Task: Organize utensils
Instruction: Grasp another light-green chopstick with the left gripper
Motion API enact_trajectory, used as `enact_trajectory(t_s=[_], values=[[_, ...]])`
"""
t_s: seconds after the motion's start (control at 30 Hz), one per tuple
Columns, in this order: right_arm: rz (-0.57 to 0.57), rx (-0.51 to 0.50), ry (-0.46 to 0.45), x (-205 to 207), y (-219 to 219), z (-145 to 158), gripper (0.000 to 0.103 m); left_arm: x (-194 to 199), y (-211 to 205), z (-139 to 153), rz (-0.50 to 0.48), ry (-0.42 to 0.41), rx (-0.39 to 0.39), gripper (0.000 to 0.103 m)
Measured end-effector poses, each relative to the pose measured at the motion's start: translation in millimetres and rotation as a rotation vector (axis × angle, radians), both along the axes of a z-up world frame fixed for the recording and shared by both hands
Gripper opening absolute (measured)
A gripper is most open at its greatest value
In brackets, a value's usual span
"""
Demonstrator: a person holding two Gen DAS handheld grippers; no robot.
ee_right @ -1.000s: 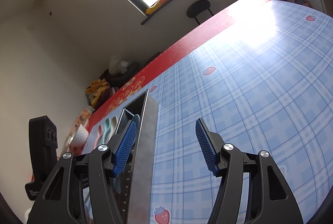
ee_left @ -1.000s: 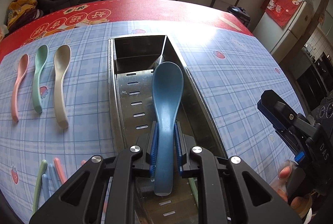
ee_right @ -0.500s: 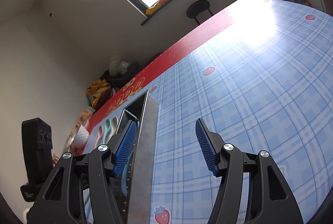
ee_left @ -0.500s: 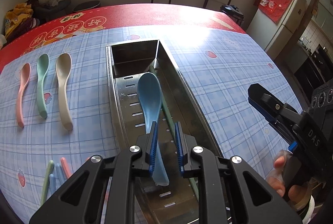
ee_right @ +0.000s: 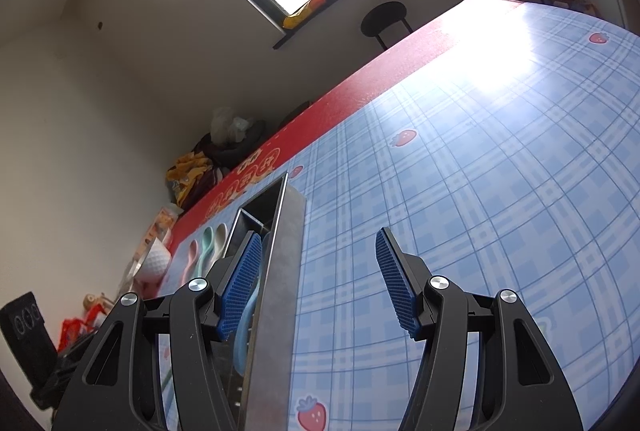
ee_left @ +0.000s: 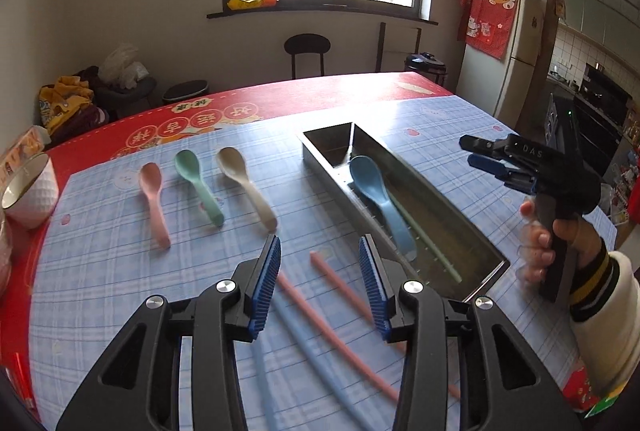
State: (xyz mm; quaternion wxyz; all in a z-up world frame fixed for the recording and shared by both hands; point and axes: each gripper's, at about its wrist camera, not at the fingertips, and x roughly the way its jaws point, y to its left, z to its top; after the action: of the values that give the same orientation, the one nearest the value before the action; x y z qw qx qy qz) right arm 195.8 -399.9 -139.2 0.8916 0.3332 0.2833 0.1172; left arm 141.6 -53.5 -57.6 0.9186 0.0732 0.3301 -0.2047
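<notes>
The blue spoon point(ee_left: 380, 199) lies inside the long metal tray point(ee_left: 472, 231), bowl toward the tray's far end, with a thin green stick point(ee_left: 428, 239) beside it at 3 o'clock. The tray sits on the blue plaid surface point(ee_left: 100, 271). At 9 o'clock from the tray, a beige spoon point(ee_left: 246, 183), a green spoon point(ee_left: 198, 183) and a pink spoon point(ee_left: 154, 199) lie side by side, apart from one another. Nearer the camera, pink sticks point(ee_left: 344, 295) and blue sticks point(ee_left: 304, 343) lie loose on the cloth.

The left claw point(ee_left: 320, 287) hangs above those sticks at about 7 o'clock from the tray; its jaws have just been opening and are spread, nothing between them. The right claw point(ee_right: 316, 283), held in a hand point(ee_left: 540, 247) at 3 o'clock of the tray, stands spread astride the tray's side wall point(ee_right: 276, 295), its pads clear of the metal. A white bowl point(ee_left: 30, 191) sits at the surface's 9 o'clock edge.
</notes>
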Motion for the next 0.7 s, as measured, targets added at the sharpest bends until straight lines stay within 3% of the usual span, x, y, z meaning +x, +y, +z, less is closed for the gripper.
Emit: enact_trajectory(t_s=[0.27, 0.47, 0.7], values=[[0.008, -0.024, -0.022, -2, 5, 4, 0.058, -15, 92, -33, 0.161, 0.071, 0.007, 0.039], [0.009, -0.063, -0.037, -3, 12, 8, 0.058, -16, 100, -58, 0.114, 0.121, 0.025, 0.033], [0.001, -0.133, -0.035, -5, 21, 14, 0.058, -20, 87, -64, 0.041, 0.107, 0.060, 0.027]])
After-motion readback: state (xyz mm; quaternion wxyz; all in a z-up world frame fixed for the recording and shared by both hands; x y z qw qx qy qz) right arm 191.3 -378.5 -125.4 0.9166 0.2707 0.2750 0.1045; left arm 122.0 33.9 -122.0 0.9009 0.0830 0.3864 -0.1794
